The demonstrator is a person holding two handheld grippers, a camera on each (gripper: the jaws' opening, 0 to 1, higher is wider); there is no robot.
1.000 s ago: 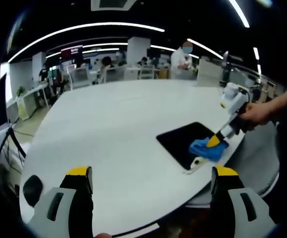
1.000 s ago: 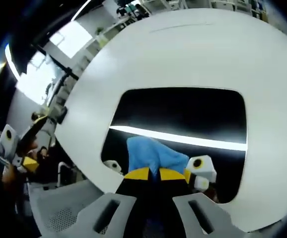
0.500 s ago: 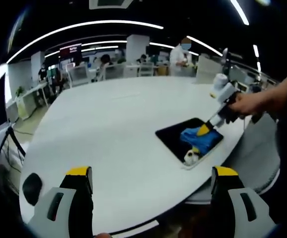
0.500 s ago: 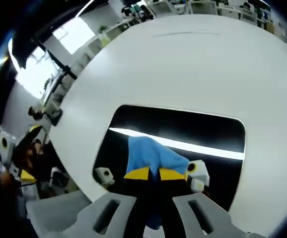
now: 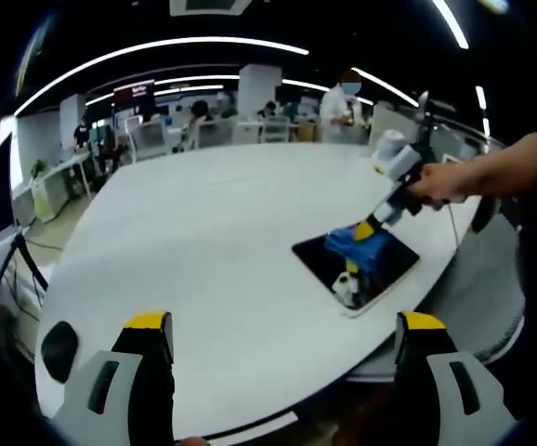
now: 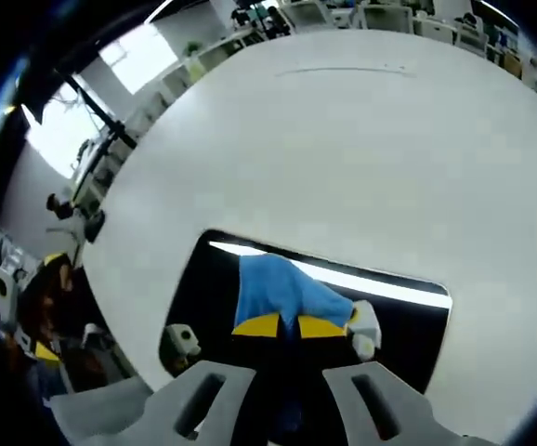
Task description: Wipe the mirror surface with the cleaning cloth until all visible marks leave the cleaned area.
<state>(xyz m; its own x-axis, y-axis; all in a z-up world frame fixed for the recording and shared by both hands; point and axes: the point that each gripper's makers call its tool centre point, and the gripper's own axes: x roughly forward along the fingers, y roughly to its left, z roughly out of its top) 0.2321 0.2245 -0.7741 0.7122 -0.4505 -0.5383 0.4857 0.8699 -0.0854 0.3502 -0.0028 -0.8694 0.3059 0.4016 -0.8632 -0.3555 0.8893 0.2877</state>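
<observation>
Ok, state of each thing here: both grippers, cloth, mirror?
left gripper: open, holding nothing, above the table edge.
right gripper: shut on the cloth.
cloth: blue, bunched, pressed on the mirror.
mirror: flat on the table, reflecting a ceiling light strip.

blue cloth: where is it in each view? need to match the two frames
Left gripper view: cleaning cloth right of centre, on the mirror's far part, under the right gripper.
Right gripper view: cloth bottom centre, clamped in the gripper.
Shared landmark: the dark mirror on the white table.
</observation>
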